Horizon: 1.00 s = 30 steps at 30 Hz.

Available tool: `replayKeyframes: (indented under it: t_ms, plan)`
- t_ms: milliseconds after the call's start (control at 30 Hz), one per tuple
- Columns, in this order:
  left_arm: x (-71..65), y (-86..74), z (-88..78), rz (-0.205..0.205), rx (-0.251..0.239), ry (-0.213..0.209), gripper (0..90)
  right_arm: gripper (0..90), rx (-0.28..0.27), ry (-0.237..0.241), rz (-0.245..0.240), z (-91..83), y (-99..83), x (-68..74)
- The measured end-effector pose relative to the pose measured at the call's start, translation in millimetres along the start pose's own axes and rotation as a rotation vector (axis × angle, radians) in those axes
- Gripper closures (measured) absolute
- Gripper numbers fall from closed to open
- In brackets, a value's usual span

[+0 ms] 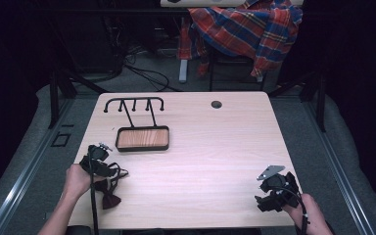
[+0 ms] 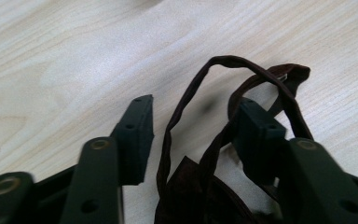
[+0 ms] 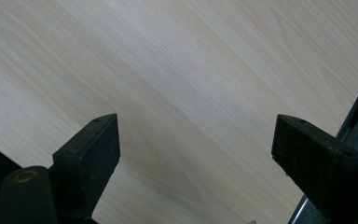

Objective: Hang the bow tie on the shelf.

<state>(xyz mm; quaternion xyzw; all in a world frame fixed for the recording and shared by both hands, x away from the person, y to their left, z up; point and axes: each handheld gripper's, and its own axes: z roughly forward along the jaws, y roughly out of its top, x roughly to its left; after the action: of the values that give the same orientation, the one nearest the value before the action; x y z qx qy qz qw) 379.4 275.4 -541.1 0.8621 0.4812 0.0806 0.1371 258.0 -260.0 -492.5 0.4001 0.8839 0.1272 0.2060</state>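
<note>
**Dark bow tie at near-left of surface, both grippers with jaws spread**

Item: a dark maroon bow tie [image 1: 108, 198] with thin strap lay on the pale wood surface [image 1: 210, 147] at its near-left corner, beside the person's left hand [image 1: 76, 180]. In the left gripper view the strap [image 2: 223, 70] looped up between and around the jaws, its band running against the right-hand jaw; the bow's folded cloth sat low between them.

Left gripper [image 1: 98, 159]: held at the near-left, jaws spread apart over the strap, not pinching it.

Right gripper [image 1: 274, 193]: held in the right hand [image 1: 309, 210] at the near-right corner, well apart from the bow tie; jaws spread wide over bare wood, close to the surface's edge.

Other items: a black wire stand [image 1: 134, 105] with hooks rose from a black-rimmed wooden tray [image 1: 142, 138], far-left on the surface. A round cable hole [image 1: 216, 104] marked the far edge. Beyond the surface, a red and blue plaid shirt [image 1: 247, 29] draped over a chair.
</note>
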Motion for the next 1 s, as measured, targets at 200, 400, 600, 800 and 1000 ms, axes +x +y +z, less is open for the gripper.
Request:
replayKeyframes:
  t_ms: [200,400,600,800,1000]
  plan:
    - [2.1,-0.7,1.4,-0.005,0.002,0.007,62.3,15.0,-0.003,0.004,0.004,0.2,-0.2,0.0]
    - [3.5,-2.2,1.3,-0.008,0.002,0.006,71.6,15.0,0.000,0.002,0.002,-0.1,-0.1,-0.1]
    - [2.5,-2.0,0.1,-0.011,0.001,0.014,80.6,15.0,0.006,0.008,0.011,0.6,0.6,-1.1]
    - [5.3,-6.0,-2.5,-0.027,-0.019,0.025,86.4,15.0,0.001,0.007,0.014,0.7,0.2,-1.1]
    - [5.6,-10.3,-13.1,-0.055,-0.075,0.034,87.5,15.1,-0.006,0.011,0.022,1.0,0.0,-1.8]
